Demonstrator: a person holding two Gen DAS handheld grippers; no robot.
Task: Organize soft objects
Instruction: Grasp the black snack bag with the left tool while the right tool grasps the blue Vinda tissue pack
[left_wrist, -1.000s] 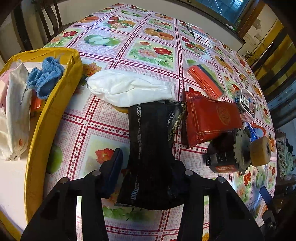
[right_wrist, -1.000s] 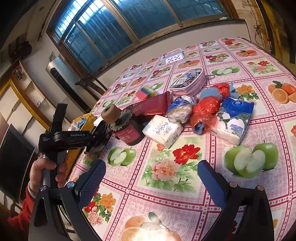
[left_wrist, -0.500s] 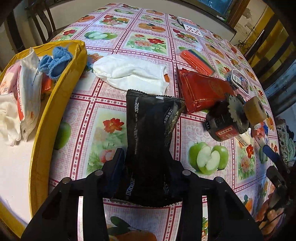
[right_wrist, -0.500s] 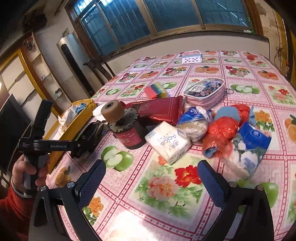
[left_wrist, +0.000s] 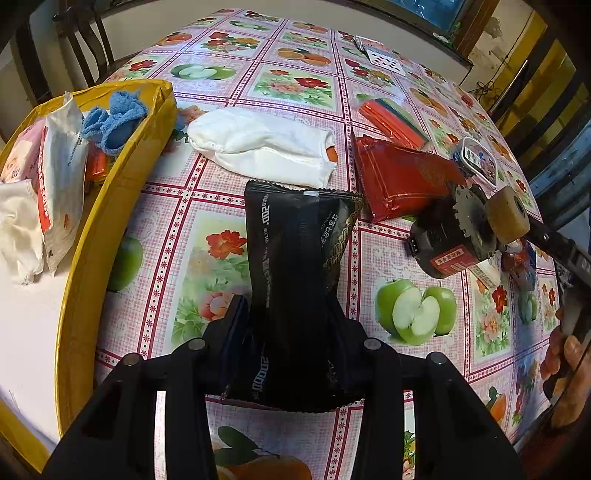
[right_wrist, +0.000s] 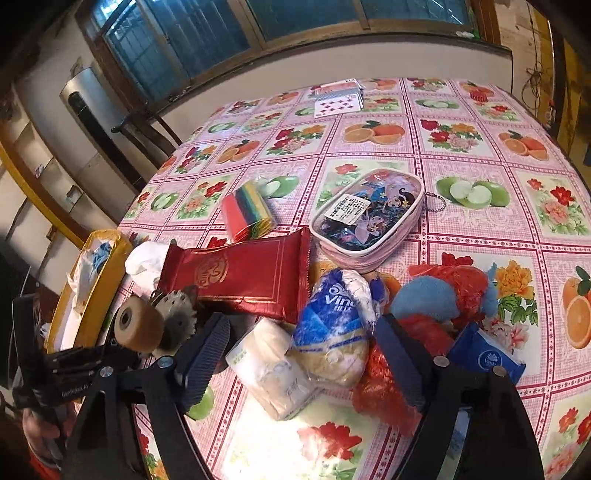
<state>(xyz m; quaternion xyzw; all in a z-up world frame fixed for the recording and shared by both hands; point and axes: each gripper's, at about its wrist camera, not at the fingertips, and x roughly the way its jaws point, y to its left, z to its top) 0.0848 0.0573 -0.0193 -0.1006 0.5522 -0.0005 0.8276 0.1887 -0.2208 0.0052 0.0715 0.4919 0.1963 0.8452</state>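
Left gripper (left_wrist: 291, 328) still clamped on black packet (left_wrist: 295, 266), lifted off the table; vs 1 s ago it's pulled back clear of the white cloth (left_wrist: 262, 147), yellow box (left_wrist: 96, 229) wall alongside left. Right gripper (right_wrist: 303, 354) jaws wide, nothing held, has dropped in over the blue-white pack (right_wrist: 332, 325) and tissue pack (right_wrist: 273, 369). Bare tablecloth (right_wrist: 461, 236) beyond the pile.
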